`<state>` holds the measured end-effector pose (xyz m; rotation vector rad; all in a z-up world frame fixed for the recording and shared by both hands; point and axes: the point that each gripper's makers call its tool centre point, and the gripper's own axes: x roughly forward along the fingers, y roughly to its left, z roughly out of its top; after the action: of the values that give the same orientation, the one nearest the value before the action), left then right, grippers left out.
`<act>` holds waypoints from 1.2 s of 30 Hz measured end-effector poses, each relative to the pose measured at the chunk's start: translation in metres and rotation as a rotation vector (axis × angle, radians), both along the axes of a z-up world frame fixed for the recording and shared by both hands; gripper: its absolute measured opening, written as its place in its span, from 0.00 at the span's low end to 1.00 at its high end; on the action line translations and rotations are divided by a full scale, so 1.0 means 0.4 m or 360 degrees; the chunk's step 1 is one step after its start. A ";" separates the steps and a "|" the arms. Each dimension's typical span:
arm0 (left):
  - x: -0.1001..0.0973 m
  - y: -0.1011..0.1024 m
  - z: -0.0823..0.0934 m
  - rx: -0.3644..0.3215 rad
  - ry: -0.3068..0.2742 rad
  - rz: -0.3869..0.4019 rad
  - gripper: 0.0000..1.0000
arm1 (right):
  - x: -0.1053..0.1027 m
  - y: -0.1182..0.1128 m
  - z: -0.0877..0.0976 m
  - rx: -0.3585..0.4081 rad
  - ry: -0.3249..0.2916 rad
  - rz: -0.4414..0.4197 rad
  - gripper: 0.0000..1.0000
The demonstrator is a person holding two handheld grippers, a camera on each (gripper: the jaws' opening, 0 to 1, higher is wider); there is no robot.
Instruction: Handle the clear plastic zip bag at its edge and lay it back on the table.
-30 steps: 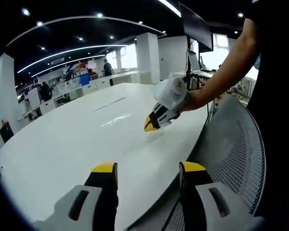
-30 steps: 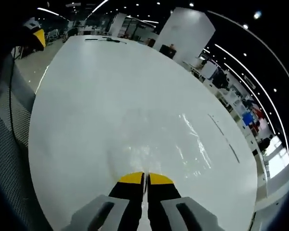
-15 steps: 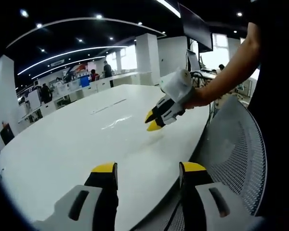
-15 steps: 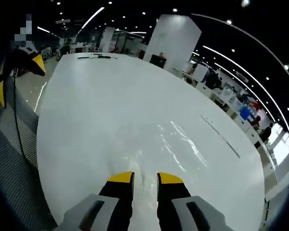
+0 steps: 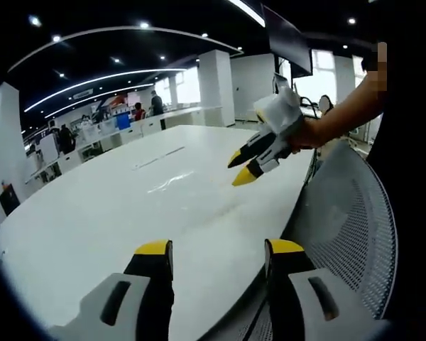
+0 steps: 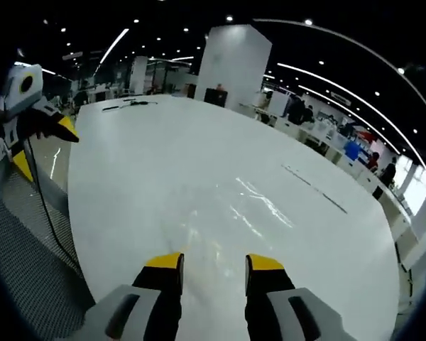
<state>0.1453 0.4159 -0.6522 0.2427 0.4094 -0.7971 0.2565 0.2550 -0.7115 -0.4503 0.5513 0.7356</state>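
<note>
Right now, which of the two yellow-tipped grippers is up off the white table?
The right gripper, raised above the table with jaws apart; the left gripper hangs low at the table's edge.

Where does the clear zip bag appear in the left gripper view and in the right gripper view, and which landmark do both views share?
Left gripper view: clear plastic zip bag lies flat mid-table, a faint glossy patch left of the right gripper.
Right gripper view: the bag lies just beyond that gripper's open jaws.
Shared landmark: the white table.
</note>
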 end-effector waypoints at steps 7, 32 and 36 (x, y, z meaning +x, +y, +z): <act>0.014 -0.002 -0.008 -0.0004 0.0009 -0.0011 0.50 | -0.022 -0.051 0.035 0.0049 0.0010 -0.0033 0.46; 0.015 0.003 -0.075 0.0041 0.0020 0.0003 0.59 | -0.179 -0.161 0.056 0.0146 -0.0029 -0.0108 0.95; 0.024 0.012 -0.075 -0.0003 0.0021 0.0022 0.64 | -0.194 -0.154 0.041 0.0207 -0.0005 -0.0123 1.00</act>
<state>0.1550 0.4209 -0.6820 0.2328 0.4223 -0.7857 0.1787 0.1933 -0.6952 -0.3077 0.5117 0.6918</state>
